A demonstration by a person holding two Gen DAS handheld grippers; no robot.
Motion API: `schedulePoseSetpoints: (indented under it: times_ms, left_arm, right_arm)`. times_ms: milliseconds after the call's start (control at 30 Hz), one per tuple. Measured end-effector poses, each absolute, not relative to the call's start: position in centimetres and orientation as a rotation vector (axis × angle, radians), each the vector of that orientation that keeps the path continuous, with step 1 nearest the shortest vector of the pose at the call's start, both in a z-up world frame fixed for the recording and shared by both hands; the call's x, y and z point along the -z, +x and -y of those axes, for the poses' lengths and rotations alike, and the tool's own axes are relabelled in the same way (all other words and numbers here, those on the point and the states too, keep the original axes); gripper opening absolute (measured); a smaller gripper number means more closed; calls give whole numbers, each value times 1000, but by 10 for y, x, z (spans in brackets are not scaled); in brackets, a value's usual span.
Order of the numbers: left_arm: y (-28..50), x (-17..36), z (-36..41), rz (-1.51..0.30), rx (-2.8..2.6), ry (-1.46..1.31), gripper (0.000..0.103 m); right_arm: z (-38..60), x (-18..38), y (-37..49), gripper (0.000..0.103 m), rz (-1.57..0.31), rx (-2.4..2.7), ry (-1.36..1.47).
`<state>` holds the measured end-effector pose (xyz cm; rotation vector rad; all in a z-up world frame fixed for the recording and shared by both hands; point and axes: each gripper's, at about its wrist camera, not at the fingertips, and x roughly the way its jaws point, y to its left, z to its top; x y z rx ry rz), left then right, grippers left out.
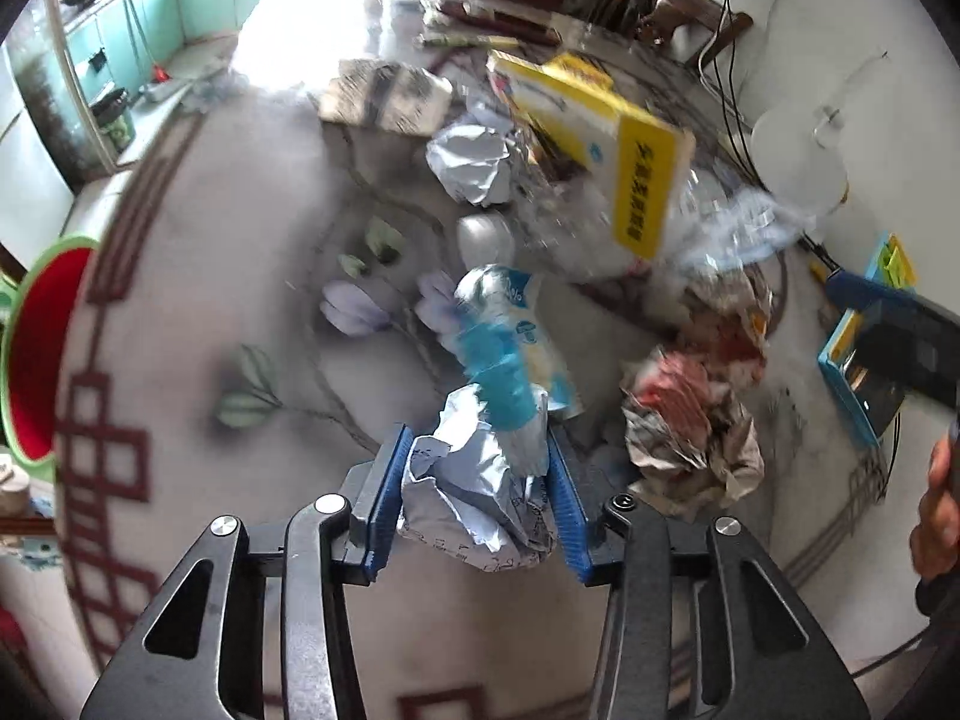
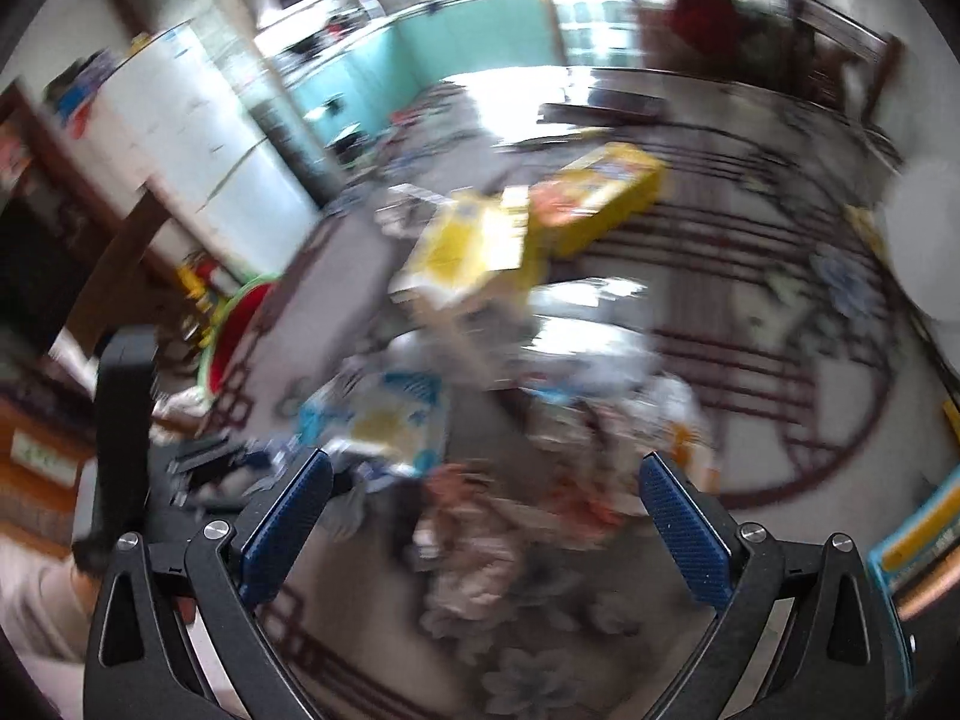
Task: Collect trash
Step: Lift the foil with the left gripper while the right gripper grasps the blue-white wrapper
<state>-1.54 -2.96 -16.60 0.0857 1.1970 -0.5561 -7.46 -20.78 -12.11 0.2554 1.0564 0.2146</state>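
A crumpled ball of white paper (image 1: 474,492) sits pinched between the blue pads of the left gripper (image 1: 477,483) on a littered floral tabletop (image 1: 240,300), just beside a plastic bottle (image 1: 498,354); the right gripper (image 2: 486,516) hangs spread wide above crumpled newspaper (image 2: 474,546).

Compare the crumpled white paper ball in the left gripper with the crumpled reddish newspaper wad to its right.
The crumpled white paper ball is pale with faint print and sits clamped between the left gripper pads; the crumpled reddish newspaper wad is red-and-grey, looks bulkier, and lies loose on the table. Both are crumpled paper.
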Motion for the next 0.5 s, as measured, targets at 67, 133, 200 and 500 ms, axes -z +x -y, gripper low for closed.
schedulePoseSetpoints:
  times_ms: [67, 133, 200, 500]
  left_arm:
    - [-13, 163, 26, -1183, 559, 98, 43]
    - [-11, 163, 25, -1166, 544, 138, 46]
    - [-12, 161, 20, -1153, 539, 162, 45]
    - [-14, 161, -34, -1168, 455, 152, 41]
  right_arm:
    - [184, 122, -67, 102, -1062, -336, 248]
    - [168, 127, -58, 102, -1080, -410, 292]
    - [158, 135, -48, 102, -1102, -427, 350]
    - [109, 174, 0, 102, -1214, -337, 368]
